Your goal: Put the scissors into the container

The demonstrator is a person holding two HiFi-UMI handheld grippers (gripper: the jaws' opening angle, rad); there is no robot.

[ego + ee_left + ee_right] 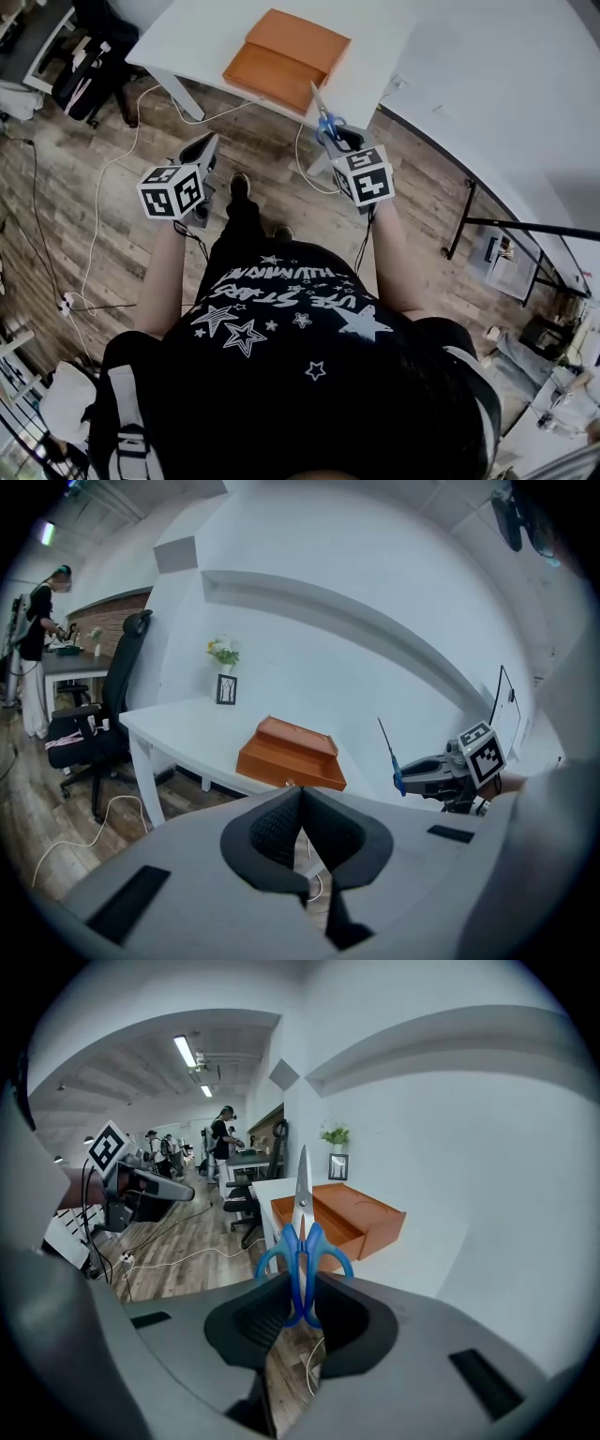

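Note:
Blue-handled scissors stand blades-up between the jaws of my right gripper, which is shut on their handles. In the head view the scissors point toward the orange container on the white table, with the right gripper held off the table's near edge over the floor. My left gripper hangs further left over the floor, its jaws closed together on nothing. The left gripper view shows the container ahead and the scissors to the right.
A black office chair stands at the table's left end. White cables trail across the wooden floor. A second white table with a black frame runs along the right. People work at desks far back in the room.

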